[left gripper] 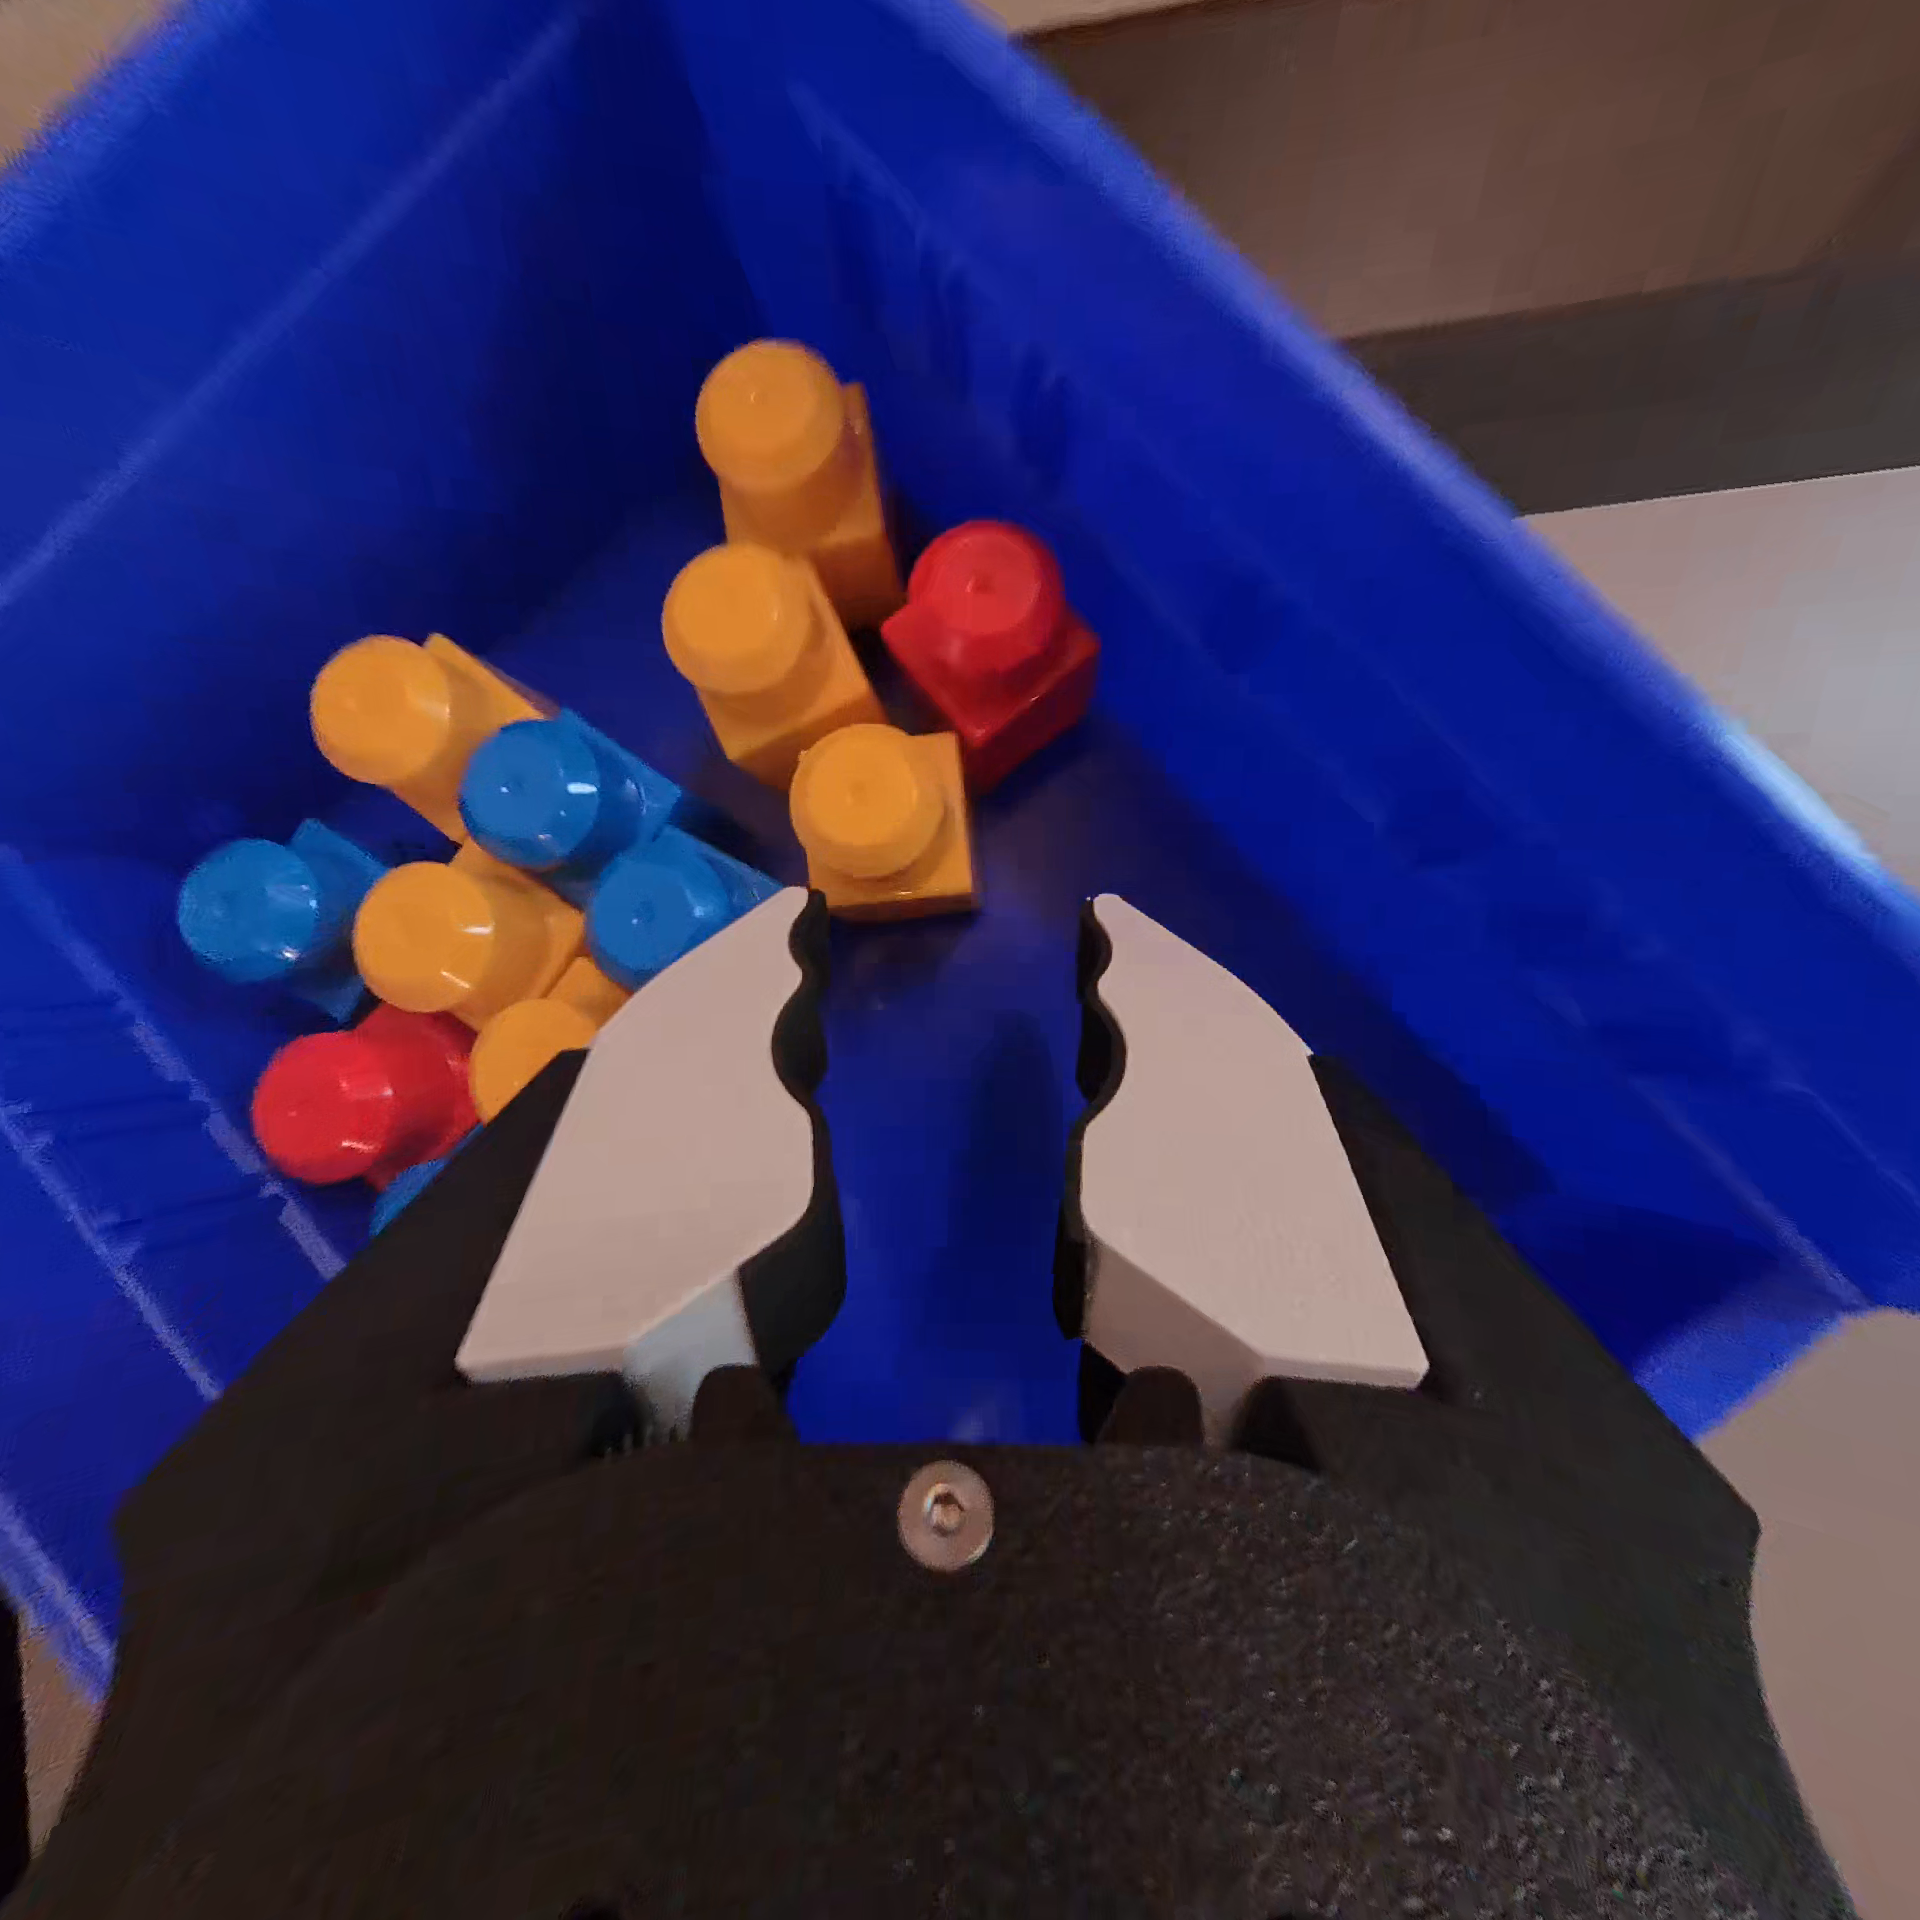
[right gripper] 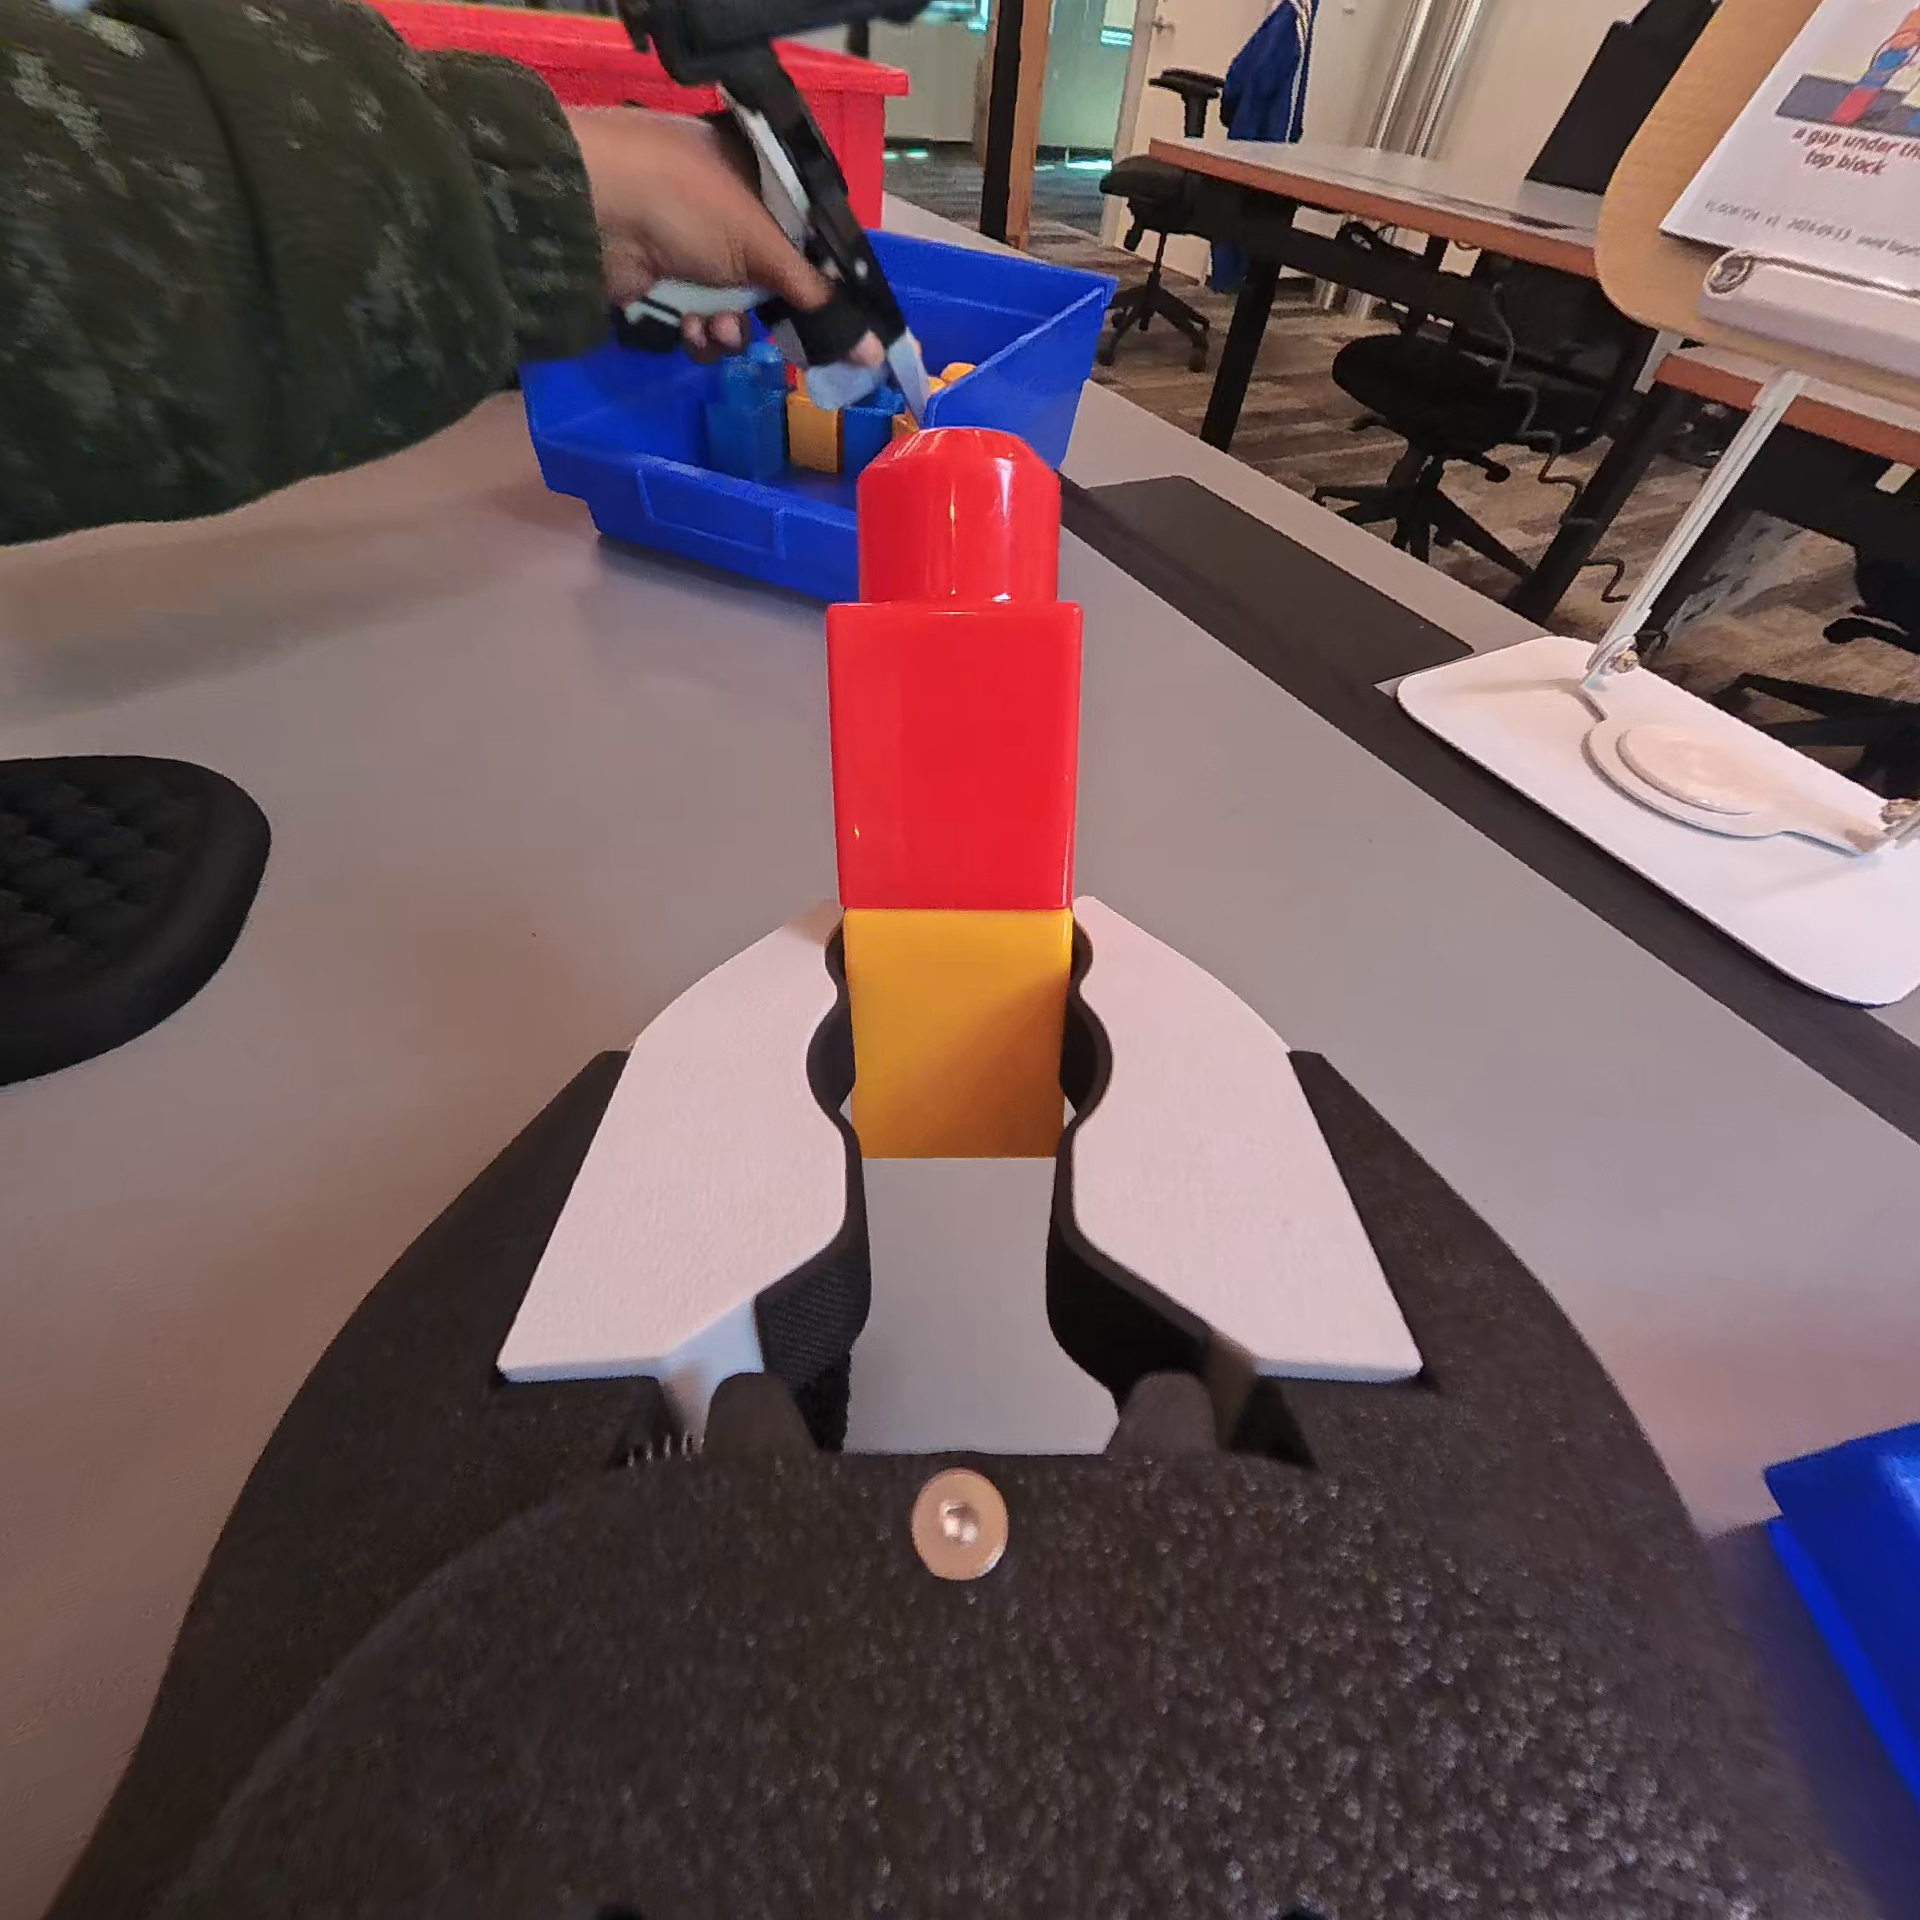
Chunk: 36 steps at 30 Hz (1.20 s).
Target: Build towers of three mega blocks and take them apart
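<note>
In the left wrist view my left gripper point(left gripper: 948, 914) is open and empty, pointing down into a blue bin point(left gripper: 1351, 644). Several loose yellow, blue and red blocks lie in the bin; the nearest is a yellow block point(left gripper: 883, 821) just beyond the fingertips, with a red block point(left gripper: 987, 644) behind it. In the right wrist view my right gripper point(right gripper: 956, 935) is shut on a yellow block point(right gripper: 956, 1029) standing on the grey table point(right gripper: 520, 779). A red block point(right gripper: 954, 686) is stacked on it. The left gripper point(right gripper: 873, 364) shows far off over the bin point(right gripper: 707, 488).
A person's sleeve point(right gripper: 260, 249) and hand reach over the table at left. A black mesh pad point(right gripper: 94, 894) lies at left. A white stand base point(right gripper: 1683, 810) with a paper holder stands at right. A red bin point(right gripper: 665, 52) sits behind. Another blue bin's corner point(right gripper: 1860, 1538) is near right. The grippers' ends are close to 45 cm from one another.
</note>
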Available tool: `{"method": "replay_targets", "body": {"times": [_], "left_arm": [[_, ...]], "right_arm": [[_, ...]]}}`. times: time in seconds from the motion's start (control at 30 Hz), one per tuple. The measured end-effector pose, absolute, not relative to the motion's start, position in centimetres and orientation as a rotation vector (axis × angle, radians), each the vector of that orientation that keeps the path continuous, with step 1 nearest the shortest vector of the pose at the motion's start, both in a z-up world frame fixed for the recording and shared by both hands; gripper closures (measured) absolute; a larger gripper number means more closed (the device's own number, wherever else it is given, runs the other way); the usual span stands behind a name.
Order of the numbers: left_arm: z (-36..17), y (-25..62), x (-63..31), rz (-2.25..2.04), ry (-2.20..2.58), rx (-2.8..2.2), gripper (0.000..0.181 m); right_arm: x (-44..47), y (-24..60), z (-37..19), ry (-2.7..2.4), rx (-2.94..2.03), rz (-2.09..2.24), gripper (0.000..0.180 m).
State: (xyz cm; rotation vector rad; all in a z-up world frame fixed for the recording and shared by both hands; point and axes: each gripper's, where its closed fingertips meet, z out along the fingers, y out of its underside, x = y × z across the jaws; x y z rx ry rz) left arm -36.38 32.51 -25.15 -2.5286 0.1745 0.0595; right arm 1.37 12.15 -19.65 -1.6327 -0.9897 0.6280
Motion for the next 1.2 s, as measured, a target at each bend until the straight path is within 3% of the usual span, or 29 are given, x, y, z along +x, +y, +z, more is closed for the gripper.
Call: {"method": "replay_targets", "body": {"times": [0.1,0.6,0.9,1.03,1.2], "left_arm": [[-26.3,33.4,-37.4,0.134,0.158,-2.521,0.139],[-27.3,35.8,-38.7,0.411,0.425,-2.537,0.129],[-27.5,35.3,-38.3,0.533,0.782,-2.533,0.141],[-24.6,34.2,-37.6,0.482,0.798,-2.443,0.142],[-16.7,31.2,-31.0,0.109,0.81,-2.191,0.142]], "right_arm": [[1.3,12.0,-19.7,-0.998,-1.633,0.638,0.143],[1.1,11.9,-20.2,-1.003,-1.655,0.707,0.143],[0.9,11.6,-21.1,-1.035,-1.683,0.731,0.143],[1.0,11.7,-20.6,-1.023,-1.67,0.74,0.143],[0.9,11.8,-20.4,-1.019,-1.661,0.72,0.143]]}}
